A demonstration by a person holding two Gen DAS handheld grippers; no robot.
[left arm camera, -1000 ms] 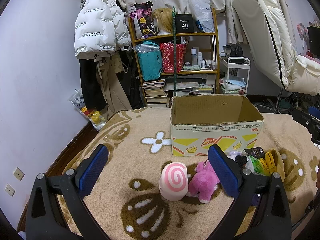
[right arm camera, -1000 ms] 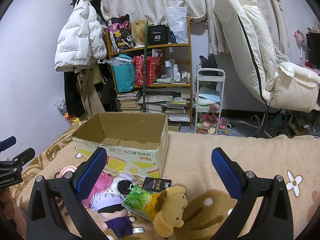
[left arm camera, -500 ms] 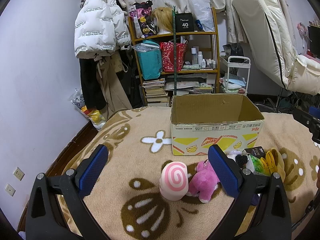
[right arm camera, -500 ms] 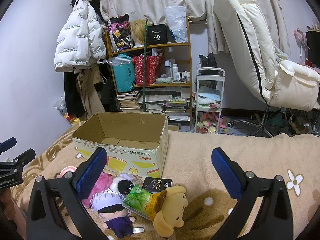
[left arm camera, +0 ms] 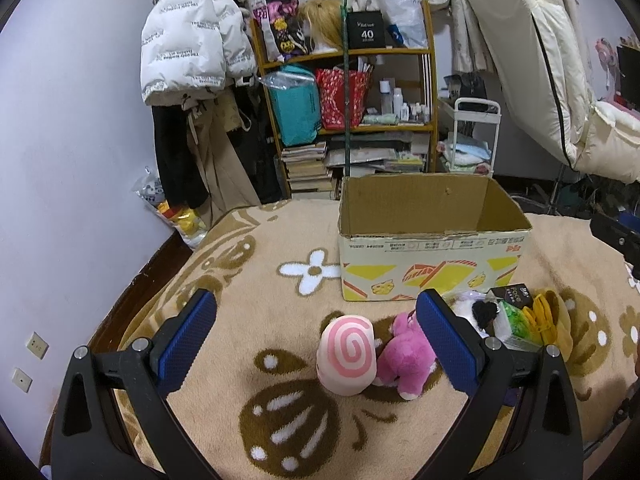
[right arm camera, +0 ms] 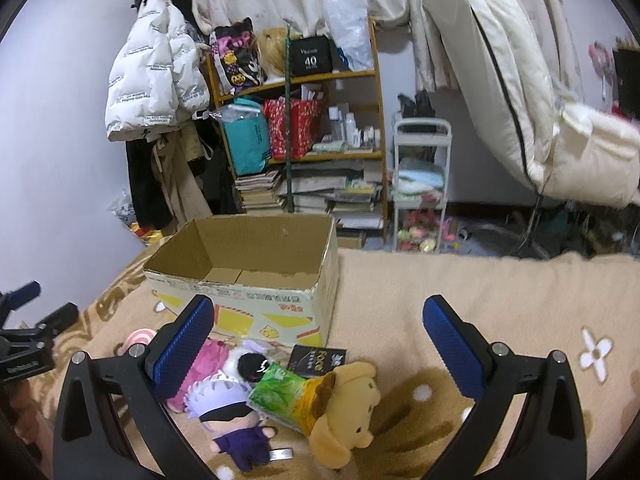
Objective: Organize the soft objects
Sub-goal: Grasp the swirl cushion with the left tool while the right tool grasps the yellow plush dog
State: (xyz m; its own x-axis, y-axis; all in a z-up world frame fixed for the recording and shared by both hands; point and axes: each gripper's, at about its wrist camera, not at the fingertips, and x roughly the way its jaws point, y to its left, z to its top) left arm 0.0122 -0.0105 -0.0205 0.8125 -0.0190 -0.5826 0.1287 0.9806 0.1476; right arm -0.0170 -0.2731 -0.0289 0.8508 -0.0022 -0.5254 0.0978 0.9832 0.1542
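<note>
Right gripper (right arm camera: 318, 336) fingers spread above plush pile (right arm camera: 280, 396); empty cardboard box (right arm camera: 256, 280) behind

A black box (left arm camera: 367, 31) on the top shelf of the wooden rack (left arm camera: 428, 92) bears a white "40", with a smaller line above it too fine to read. On the blanket (right arm camera: 480, 292), a small black packet (right arm camera: 318, 359) beside the cardboard box (right arm camera: 256, 280) reads "face". The cardboard box carries red printed characters along its front rim, not legible. The white puffer jacket (right arm camera: 150, 84) has rows of small print, unreadable.
</note>
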